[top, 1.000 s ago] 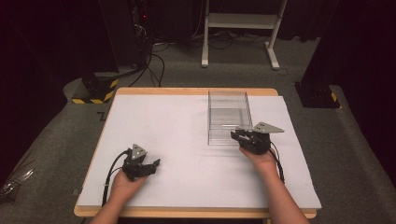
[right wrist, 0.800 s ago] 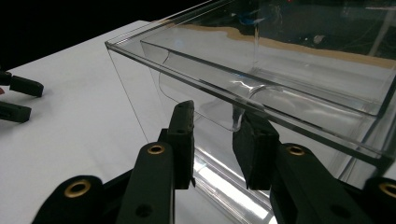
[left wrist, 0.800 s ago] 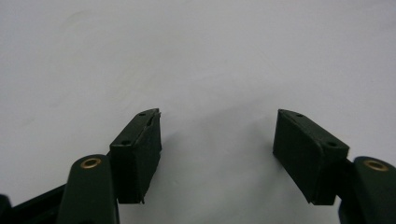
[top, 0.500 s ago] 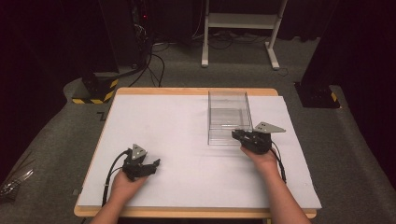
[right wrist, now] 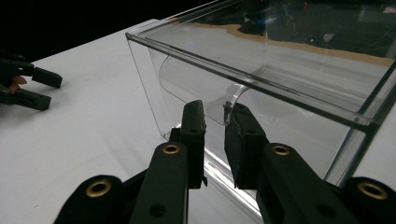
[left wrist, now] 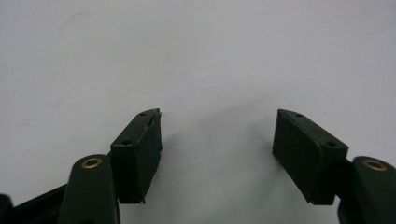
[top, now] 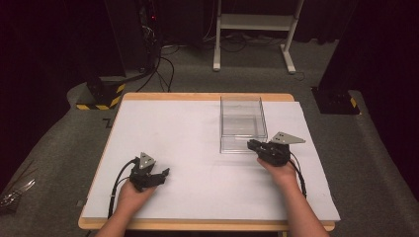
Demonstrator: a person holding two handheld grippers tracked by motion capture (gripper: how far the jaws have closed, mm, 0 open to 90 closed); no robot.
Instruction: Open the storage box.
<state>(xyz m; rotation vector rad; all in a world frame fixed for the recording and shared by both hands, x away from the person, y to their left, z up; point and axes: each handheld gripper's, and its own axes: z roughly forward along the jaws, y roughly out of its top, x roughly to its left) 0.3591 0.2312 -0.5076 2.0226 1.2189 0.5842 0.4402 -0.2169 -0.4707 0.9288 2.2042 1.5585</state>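
Note:
A clear plastic box (top: 241, 123) stands on the white table cover, right of the middle. My right gripper (top: 250, 144) is at the box's near wall. In the right gripper view its jaws (right wrist: 214, 112) have just been closing around a curved clear handle (right wrist: 232, 94) on that wall (right wrist: 154, 88). The handle sits between the fingertips, close to the right pad, with a narrow gap still showing. My left gripper (top: 164, 175) rests at the front left of the table. Its jaws (left wrist: 217, 140) stand wide open over bare white surface with nothing between them. It also shows far off (right wrist: 32, 86) in the right gripper view.
The white cover (top: 188, 128) lies over a wooden table whose edge (top: 197, 96) shows at the back. Beyond the table, on the grey floor, are a white frame stand (top: 257, 24), black equipment with cables (top: 148, 59), and a black base (top: 336, 98) at the right.
The right gripper's jaws have narrowed at the box's near wall. Both hands have kept their places, and the box has not moved.

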